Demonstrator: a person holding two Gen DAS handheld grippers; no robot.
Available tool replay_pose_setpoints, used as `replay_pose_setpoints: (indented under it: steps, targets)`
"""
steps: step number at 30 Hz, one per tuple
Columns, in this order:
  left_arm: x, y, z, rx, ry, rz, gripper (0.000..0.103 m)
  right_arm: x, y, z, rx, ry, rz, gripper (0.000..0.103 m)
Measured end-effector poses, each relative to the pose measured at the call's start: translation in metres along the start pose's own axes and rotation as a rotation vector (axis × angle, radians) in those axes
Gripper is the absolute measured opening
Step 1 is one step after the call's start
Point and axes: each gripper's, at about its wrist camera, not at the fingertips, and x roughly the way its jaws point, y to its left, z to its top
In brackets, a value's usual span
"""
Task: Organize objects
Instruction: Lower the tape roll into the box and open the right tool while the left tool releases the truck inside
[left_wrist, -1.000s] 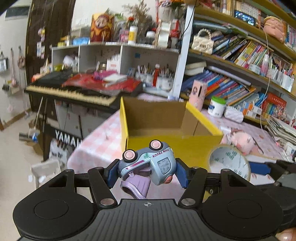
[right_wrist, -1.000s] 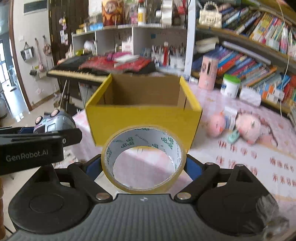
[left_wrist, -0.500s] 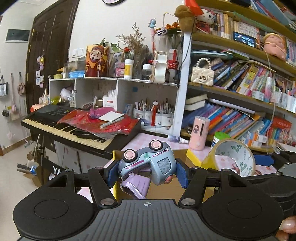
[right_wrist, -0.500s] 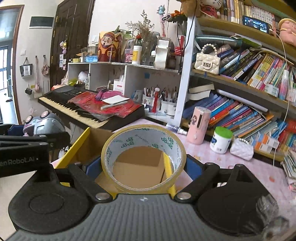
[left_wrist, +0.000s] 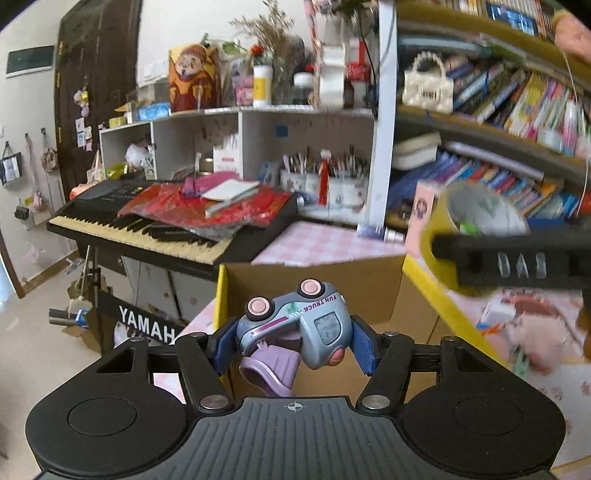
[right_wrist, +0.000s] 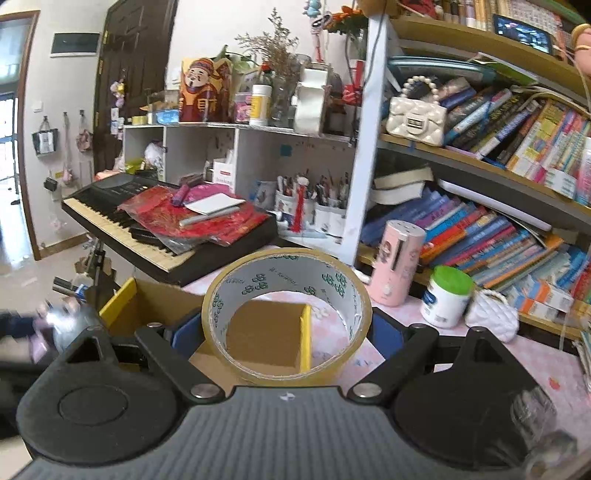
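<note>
Left hand-held gripper (left_wrist: 293, 341) clamping glossy plastic toy truck (left_wrist: 295, 325), right hand-held gripper (right_wrist: 286, 332) gripping round tape roll (right_wrist: 286, 317), over cardboard box (left_wrist: 314, 280)

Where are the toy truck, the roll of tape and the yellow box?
toy truck (left_wrist: 295, 321): left wrist view, on its blue-grey body.
roll of tape (right_wrist: 288, 284): right wrist view, on the printed inside of the ring.
yellow box (left_wrist: 424, 284): left wrist view, on its yellow top edge.
</note>
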Motion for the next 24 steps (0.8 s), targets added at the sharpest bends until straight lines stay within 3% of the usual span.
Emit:
replay_pose_setpoints:
  steps: [4, 10, 24]
  targets:
    - [0.013, -0.008, -0.004, 0.029, 0.035, 0.011, 0.061, 0.019, 0.004, 0.006, -0.002, 0.020, 0.063, 0.091]
    - [0.025, -0.019, -0.002, 0.079, 0.040, 0.023, 0.058, 0.054, 0.011, 0.007, 0.002, 0.117, 0.149, 0.091]
    - [0.043, -0.025, -0.009, 0.081, 0.119, 0.048, 0.056, 0.120, 0.025, -0.007, -0.065, 0.344, 0.244, 0.091]
